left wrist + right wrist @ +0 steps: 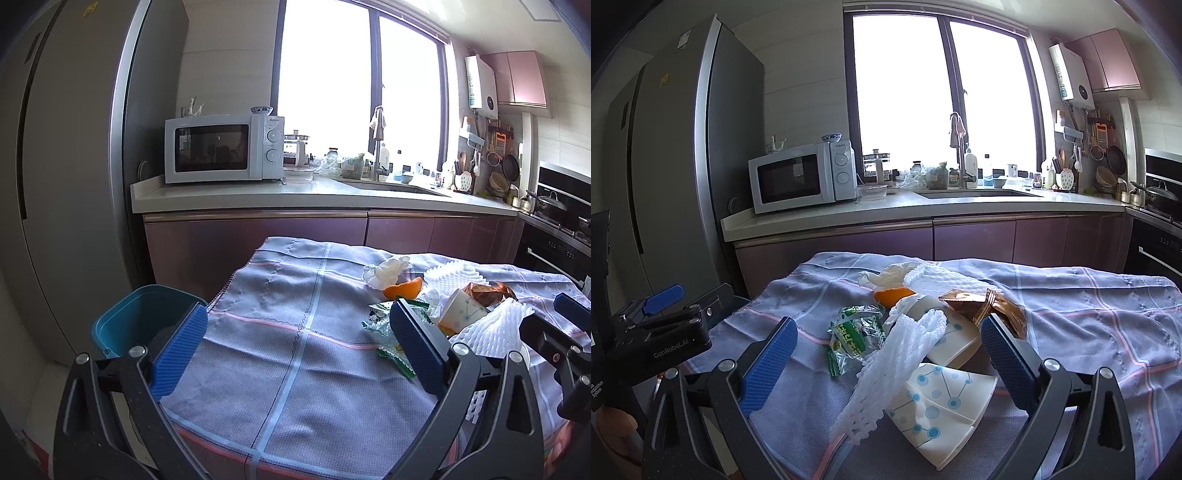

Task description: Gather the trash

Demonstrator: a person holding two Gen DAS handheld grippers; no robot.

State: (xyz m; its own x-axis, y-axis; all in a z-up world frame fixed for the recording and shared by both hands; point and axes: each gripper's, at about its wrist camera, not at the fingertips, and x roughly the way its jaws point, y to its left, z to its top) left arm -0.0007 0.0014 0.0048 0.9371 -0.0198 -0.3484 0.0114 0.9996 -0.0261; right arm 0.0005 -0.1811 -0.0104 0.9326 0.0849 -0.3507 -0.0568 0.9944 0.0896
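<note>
A pile of trash lies on a grey checked cloth (1089,314): a white foam net (897,354), two dotted paper cups (942,402), a green wrapper (855,332), an orange peel (892,295), a brown wrapper (982,306) and a crumpled tissue (886,275). My right gripper (888,350) is open and empty, its fingers on either side of the foam net and cups. My left gripper (297,339) is open and empty over bare cloth, left of the pile (443,302). A teal bin (140,317) stands off the cloth's left edge.
A kitchen counter (314,195) with a microwave (221,147) and a sink runs behind the table. A tall grey fridge (66,166) stands at the left. A stove with pots (554,210) is at the right.
</note>
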